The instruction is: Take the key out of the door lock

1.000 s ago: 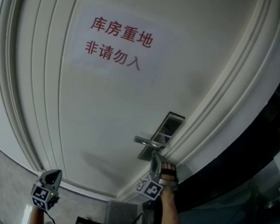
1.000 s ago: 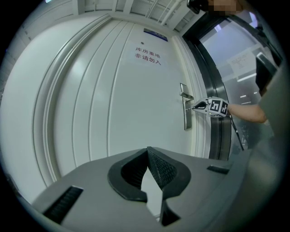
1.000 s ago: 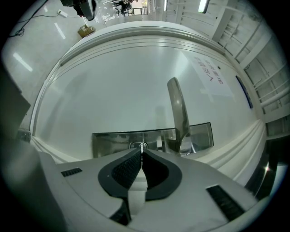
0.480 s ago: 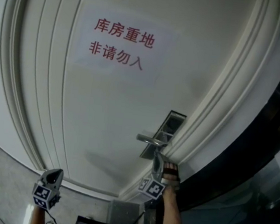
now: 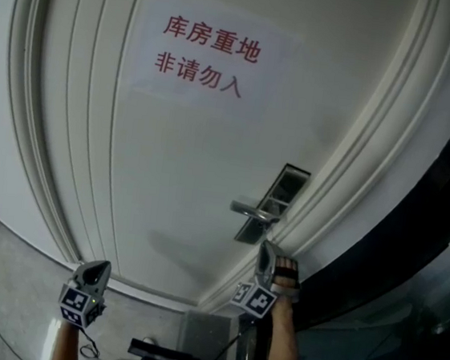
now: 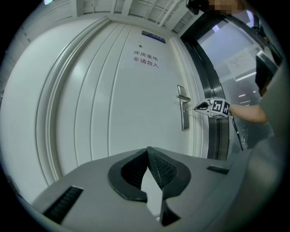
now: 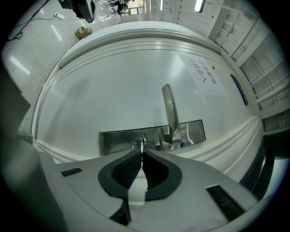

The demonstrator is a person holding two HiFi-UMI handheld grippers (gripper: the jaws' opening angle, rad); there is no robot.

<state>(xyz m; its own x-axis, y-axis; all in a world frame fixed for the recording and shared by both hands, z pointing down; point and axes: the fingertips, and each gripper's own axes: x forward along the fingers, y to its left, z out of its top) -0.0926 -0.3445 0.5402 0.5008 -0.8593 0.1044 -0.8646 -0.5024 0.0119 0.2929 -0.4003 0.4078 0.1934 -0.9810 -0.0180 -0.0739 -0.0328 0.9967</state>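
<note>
At the keyhole: clamped on the key [image 7: 142,146] with the right hand-held gripper [image 7: 142,153], tips pinching the thin metal right at the cylinder. Key seated in the lock plate [image 7: 122,141], not out yet. Just beside it on the same plate, lever handle [image 7: 168,108], reaching out across the white door [image 7: 104,86]. Low and well apart from the lock, left hand-held gripper [image 6: 147,150], tips together, nothing between them. Higher on the door panel, paper sign [image 5: 211,56] with red characters. Right of the door, dark strip [image 5: 393,259] along the frame.
</note>
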